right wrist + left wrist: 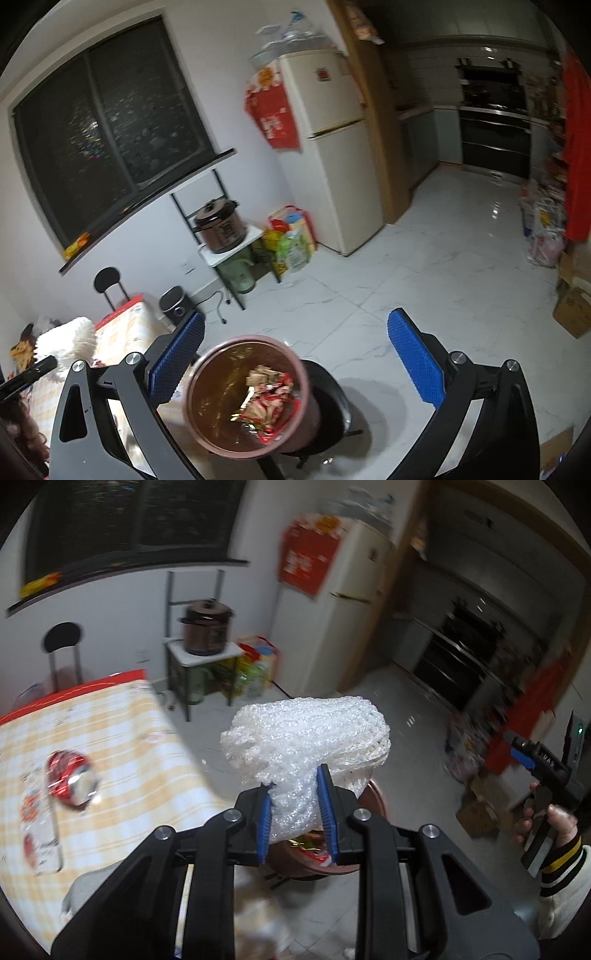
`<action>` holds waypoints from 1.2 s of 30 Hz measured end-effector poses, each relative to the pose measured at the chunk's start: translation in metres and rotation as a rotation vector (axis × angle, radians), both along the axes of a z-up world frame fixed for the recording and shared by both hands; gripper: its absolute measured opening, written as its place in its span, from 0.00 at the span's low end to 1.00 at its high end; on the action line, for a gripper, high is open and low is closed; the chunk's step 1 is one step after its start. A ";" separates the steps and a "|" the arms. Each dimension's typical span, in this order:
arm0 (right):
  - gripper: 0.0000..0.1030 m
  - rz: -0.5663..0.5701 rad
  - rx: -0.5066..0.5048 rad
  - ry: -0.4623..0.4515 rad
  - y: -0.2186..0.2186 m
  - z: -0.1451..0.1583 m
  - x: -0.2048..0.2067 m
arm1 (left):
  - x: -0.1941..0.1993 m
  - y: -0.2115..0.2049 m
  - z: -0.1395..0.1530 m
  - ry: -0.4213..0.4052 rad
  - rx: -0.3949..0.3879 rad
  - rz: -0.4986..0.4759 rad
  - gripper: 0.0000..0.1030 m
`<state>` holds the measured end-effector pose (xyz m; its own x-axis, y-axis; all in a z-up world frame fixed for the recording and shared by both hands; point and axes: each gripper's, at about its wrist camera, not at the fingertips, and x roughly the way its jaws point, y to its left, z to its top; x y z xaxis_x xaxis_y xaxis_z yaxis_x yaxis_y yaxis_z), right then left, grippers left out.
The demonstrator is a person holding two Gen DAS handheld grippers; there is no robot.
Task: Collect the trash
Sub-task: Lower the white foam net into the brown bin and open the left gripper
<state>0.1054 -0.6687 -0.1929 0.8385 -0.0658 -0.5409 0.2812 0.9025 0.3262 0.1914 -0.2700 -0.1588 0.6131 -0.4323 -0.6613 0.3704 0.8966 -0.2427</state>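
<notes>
I had my left gripper (297, 808) pinched on a wad of white foam netting (306, 738), carrying it above the brown bin (249, 395) so it would drop among the wrappers (269, 398). My right gripper (295, 363) stood spread wide and empty over the bin. A crushed red can (72, 777), blurred but probably trash, lay on the checked table (122, 738).
</notes>
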 end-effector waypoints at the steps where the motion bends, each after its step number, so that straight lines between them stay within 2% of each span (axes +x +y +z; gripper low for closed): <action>1: 0.95 -0.014 0.004 0.005 -0.005 -0.004 -0.005 | 0.006 -0.014 -0.006 0.011 0.009 -0.030 0.25; 8: 0.95 -0.087 0.018 0.046 -0.027 -0.017 -0.028 | 0.034 -0.072 -0.043 0.083 0.049 -0.149 0.27; 17: 0.95 -0.164 0.032 0.064 -0.041 -0.027 -0.051 | 0.065 -0.108 -0.082 0.154 0.100 -0.235 0.31; 20: 0.95 -0.181 0.040 0.066 -0.043 -0.030 -0.058 | 0.073 -0.115 -0.091 0.172 0.089 -0.262 0.41; 22: 0.95 -0.186 0.046 0.067 -0.043 -0.032 -0.060 | 0.077 -0.114 -0.096 0.174 0.085 -0.272 0.54; 26: 0.95 -0.181 0.045 0.065 -0.039 -0.033 -0.059 | 0.080 -0.113 -0.090 0.163 0.080 -0.274 0.58; 29: 0.95 -0.164 0.038 0.060 -0.032 -0.030 -0.057 | 0.076 -0.102 -0.080 0.136 0.061 -0.253 0.68; 36: 0.95 -0.090 0.031 0.045 -0.007 -0.020 -0.037 | 0.059 -0.057 -0.048 0.079 0.041 -0.181 0.69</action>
